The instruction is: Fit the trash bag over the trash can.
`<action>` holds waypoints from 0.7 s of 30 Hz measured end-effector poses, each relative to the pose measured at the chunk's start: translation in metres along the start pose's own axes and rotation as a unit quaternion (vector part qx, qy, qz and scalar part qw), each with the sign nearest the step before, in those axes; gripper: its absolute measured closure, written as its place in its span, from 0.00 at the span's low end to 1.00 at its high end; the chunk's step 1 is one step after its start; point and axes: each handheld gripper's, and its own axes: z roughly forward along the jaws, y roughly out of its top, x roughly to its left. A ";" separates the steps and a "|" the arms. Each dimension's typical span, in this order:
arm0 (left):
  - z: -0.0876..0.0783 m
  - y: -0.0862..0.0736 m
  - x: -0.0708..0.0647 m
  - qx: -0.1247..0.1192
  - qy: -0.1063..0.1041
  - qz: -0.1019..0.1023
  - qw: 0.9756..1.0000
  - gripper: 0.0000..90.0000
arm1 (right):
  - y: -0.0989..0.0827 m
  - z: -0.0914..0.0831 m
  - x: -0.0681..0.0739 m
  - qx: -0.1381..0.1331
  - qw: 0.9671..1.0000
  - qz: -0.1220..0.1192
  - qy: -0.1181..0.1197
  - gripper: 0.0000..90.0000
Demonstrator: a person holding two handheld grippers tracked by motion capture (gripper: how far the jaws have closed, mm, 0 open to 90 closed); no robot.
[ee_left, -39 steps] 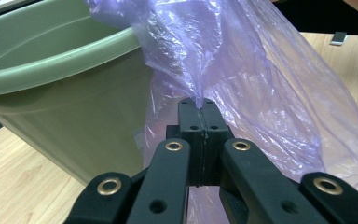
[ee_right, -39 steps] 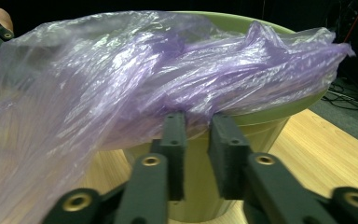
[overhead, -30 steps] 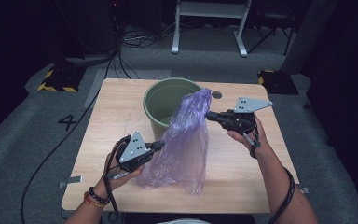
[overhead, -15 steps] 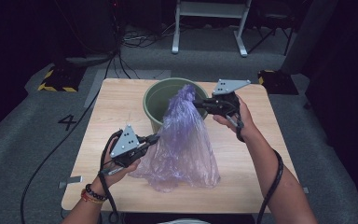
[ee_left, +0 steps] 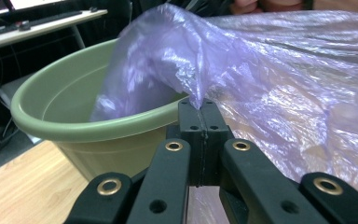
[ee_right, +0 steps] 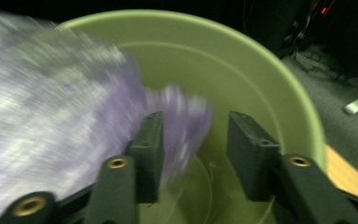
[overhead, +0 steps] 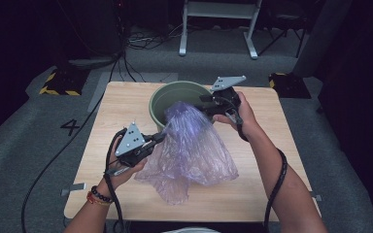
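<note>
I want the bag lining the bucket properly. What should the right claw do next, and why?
Probably re-grip the bag: the right claw has just been opening, with film beside one pad above the green bucket, while the left claw pinches the other edge.

A single black numeral "4" [overhead: 71, 127] can be read, marked on the grey carpeted floor [overhead: 19, 145] just left of the light wooden desk [overhead: 121, 107]. Farther back on that floor, a dark block carries yellow-and-black hazard stripes [overhead: 58, 90], a warning marking without words. Nothing else in the high view or the two gripper views bears legible writing.
</note>
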 end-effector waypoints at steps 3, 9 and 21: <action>0.001 -0.002 0.003 0.001 0.003 -0.009 1.000 1.00 | -0.003 -0.011 0.000 -0.019 1.000 -0.007 -0.010 0.51; 0.003 -0.003 0.005 0.004 0.006 -0.017 1.000 1.00 | -0.014 -0.043 0.008 -0.060 0.998 -0.019 -0.002 0.42; 0.013 -0.002 0.004 0.015 0.007 -0.015 1.000 1.00 | -0.049 -0.084 0.037 -0.107 0.993 -0.026 0.037 0.38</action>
